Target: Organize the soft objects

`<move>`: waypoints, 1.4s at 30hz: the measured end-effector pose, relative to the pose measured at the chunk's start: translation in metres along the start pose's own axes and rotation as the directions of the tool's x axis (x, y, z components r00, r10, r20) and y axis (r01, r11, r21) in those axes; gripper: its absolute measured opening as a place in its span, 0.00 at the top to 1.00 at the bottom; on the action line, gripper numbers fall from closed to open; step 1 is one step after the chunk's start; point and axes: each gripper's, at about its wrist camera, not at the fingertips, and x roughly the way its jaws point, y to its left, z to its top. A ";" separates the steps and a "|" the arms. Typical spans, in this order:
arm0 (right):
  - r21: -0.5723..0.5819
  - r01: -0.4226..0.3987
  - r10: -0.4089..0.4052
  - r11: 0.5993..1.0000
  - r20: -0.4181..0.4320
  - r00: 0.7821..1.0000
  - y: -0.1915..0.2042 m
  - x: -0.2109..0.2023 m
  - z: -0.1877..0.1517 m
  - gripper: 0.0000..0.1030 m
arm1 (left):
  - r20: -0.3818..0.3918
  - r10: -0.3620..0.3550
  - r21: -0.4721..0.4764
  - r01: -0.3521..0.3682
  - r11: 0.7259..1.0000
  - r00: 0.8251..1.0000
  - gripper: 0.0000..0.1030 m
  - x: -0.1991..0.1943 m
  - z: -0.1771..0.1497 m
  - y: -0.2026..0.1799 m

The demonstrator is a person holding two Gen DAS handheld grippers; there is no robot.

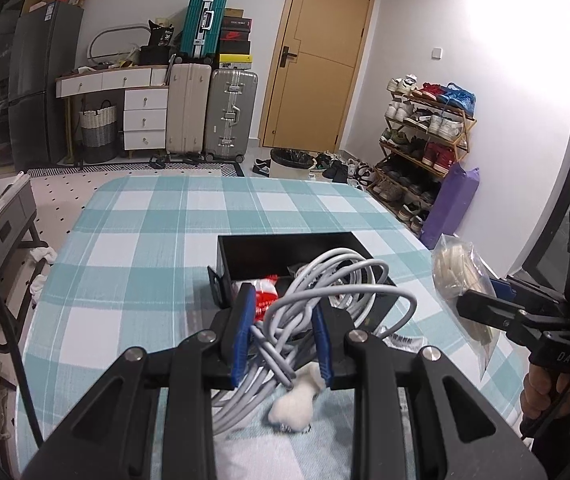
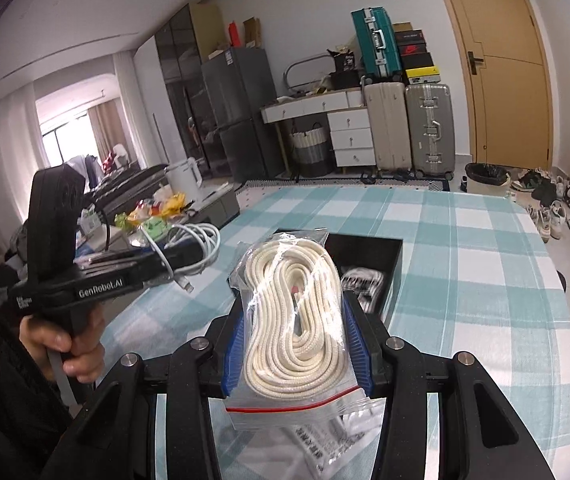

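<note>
My left gripper (image 1: 283, 322) is shut on a coiled grey cable (image 1: 337, 284) and holds it above the near edge of a black box (image 1: 285, 246) on the checked tablecloth. A red-and-white packet (image 1: 265, 294) lies in the box. My right gripper (image 2: 295, 332) is shut on a clear zip bag of cream rope (image 2: 295, 312), held above the table near the box (image 2: 369, 248). In the left wrist view the rope bag (image 1: 459, 272) hangs at the right. A small white fluffy item (image 1: 297, 404) lies on the cloth under the left gripper.
The table (image 1: 145, 240) carries a teal and white checked cloth. A printed packet (image 2: 321, 448) lies under the right gripper. Beyond the table are suitcases (image 1: 213, 112), a door, a shoe rack (image 1: 425, 140), a bin (image 1: 289, 162) and a cluttered side table (image 2: 153, 216).
</note>
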 end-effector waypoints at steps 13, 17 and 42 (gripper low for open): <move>0.025 0.012 -0.012 1.000 -0.001 1.000 -0.012 0.023 0.016 0.57 | -0.024 0.013 0.003 -0.013 1.000 1.000 0.75 0.033 0.017 -0.007; 0.036 0.012 -0.012 0.999 -0.002 1.000 -0.018 0.031 0.022 0.57 | -0.032 0.019 -0.008 -0.019 1.000 0.999 0.75 0.043 0.022 -0.004; 0.073 0.051 -0.050 0.996 -0.010 0.999 -0.038 0.092 0.036 0.57 | -0.057 0.037 -0.066 -0.040 0.997 0.998 0.75 0.099 0.032 0.004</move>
